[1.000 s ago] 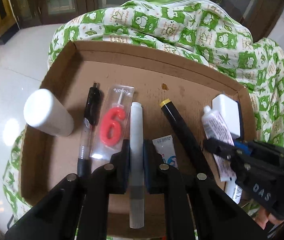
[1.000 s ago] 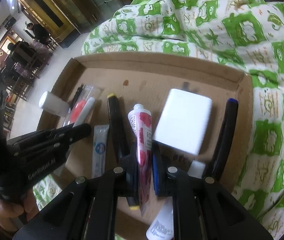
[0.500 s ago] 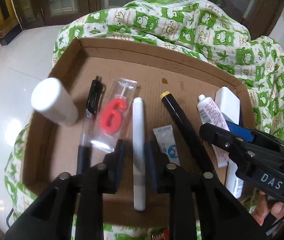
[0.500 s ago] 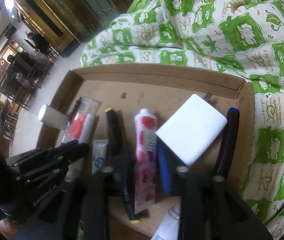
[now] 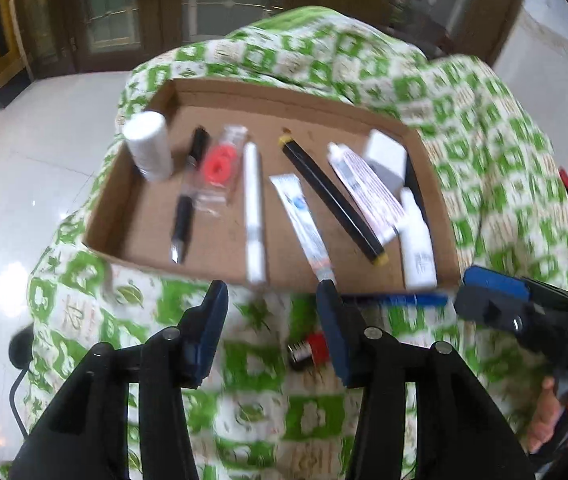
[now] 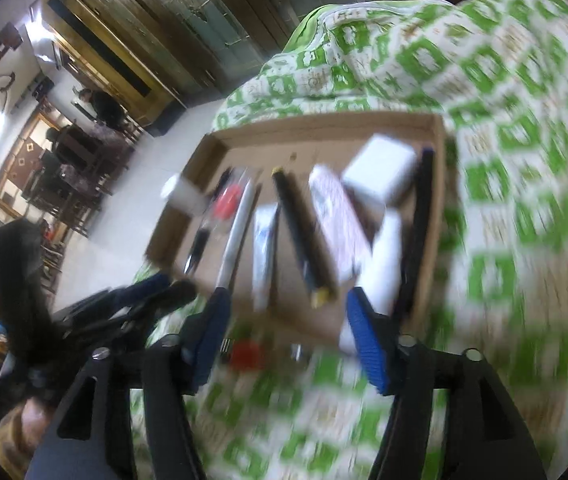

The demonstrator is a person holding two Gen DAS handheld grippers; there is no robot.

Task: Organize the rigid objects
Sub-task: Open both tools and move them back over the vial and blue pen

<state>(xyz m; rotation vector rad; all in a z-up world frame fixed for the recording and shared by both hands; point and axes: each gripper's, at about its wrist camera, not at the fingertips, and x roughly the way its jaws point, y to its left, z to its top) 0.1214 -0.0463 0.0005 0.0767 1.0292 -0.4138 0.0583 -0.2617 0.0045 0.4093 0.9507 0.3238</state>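
Note:
A shallow cardboard tray (image 5: 348, 108) lies on a green-and-white quilt and holds items in a row: a white bottle (image 5: 147, 146), a black pen (image 5: 187, 200), a red number candle (image 5: 219, 166), a white pen (image 5: 252, 208), a small tube (image 5: 302, 220), a black marker with yellow ends (image 5: 334, 200), a printed tube (image 5: 364, 188), a white block (image 5: 386, 156) and a white bottle (image 5: 416, 240). My left gripper (image 5: 271, 312) is open and empty, pulled back in front of the tray. My right gripper (image 6: 288, 320) is open and empty, also in front of the tray (image 6: 316, 130).
A small red and black object (image 5: 310, 350) lies on the quilt (image 5: 484, 140) in front of the tray, between the gripper fingers; it shows in the right wrist view (image 6: 245, 354) too. A blue item (image 5: 400, 300) lies by the tray's near edge. White floor lies left.
Both grippers have opened, let go of the white pen and the printed tube, and drawn back out of the tray. All items stay in the tray.

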